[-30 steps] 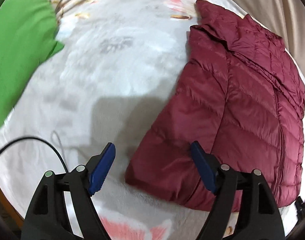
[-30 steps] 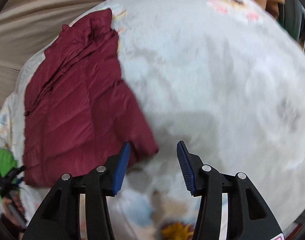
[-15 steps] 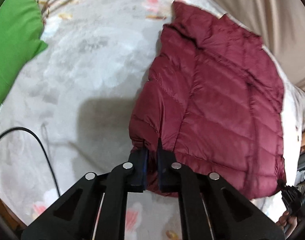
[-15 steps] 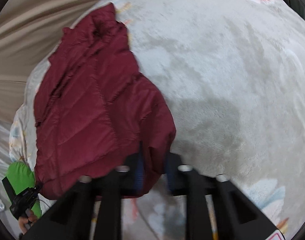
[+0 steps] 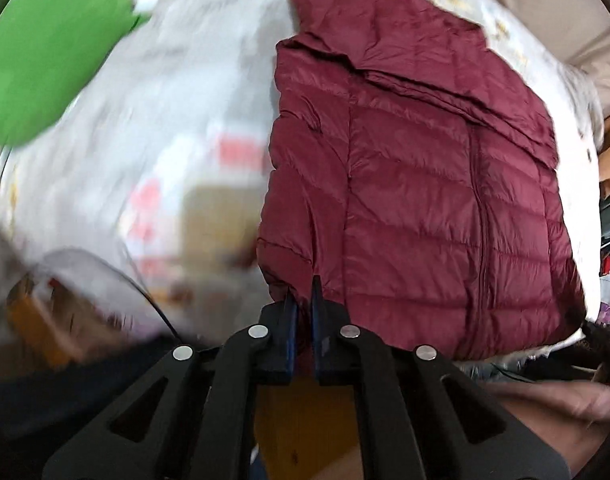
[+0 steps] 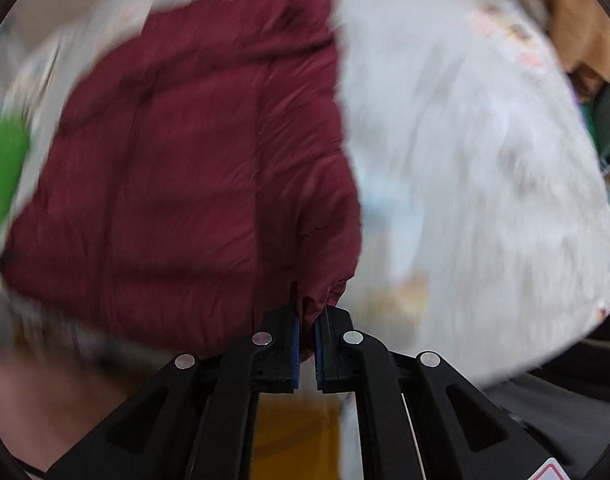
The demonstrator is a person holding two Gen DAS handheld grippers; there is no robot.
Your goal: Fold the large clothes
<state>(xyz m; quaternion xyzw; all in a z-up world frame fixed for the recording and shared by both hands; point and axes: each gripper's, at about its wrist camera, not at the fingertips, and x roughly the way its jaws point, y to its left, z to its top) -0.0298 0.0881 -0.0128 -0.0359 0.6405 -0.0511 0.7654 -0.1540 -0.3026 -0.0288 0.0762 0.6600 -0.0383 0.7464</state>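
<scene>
A dark red quilted puffer jacket (image 5: 417, 184) lies spread on a pale floral blanket (image 5: 185, 92), collar at the far end. My left gripper (image 5: 303, 300) is shut on the jacket's near left hem corner, with red fabric pinched between its blue pads. In the blurred right wrist view the same jacket (image 6: 185, 168) fills the left half. My right gripper (image 6: 307, 320) holds the bunched near right corner, its jaws still closing on the fabric.
A bright green cloth (image 5: 45, 52) lies at the far left of the blanket and shows in the right wrist view as a green cloth (image 6: 3, 172). A hand (image 5: 565, 404) shows at the lower right. Brown items (image 6: 581, 40) sit beyond the blanket (image 6: 465, 184).
Both grippers went from open above the blanket to shut on the jacket's near corners. They have since pulled back and up toward the bed's near edge, and the jacket came with them.
</scene>
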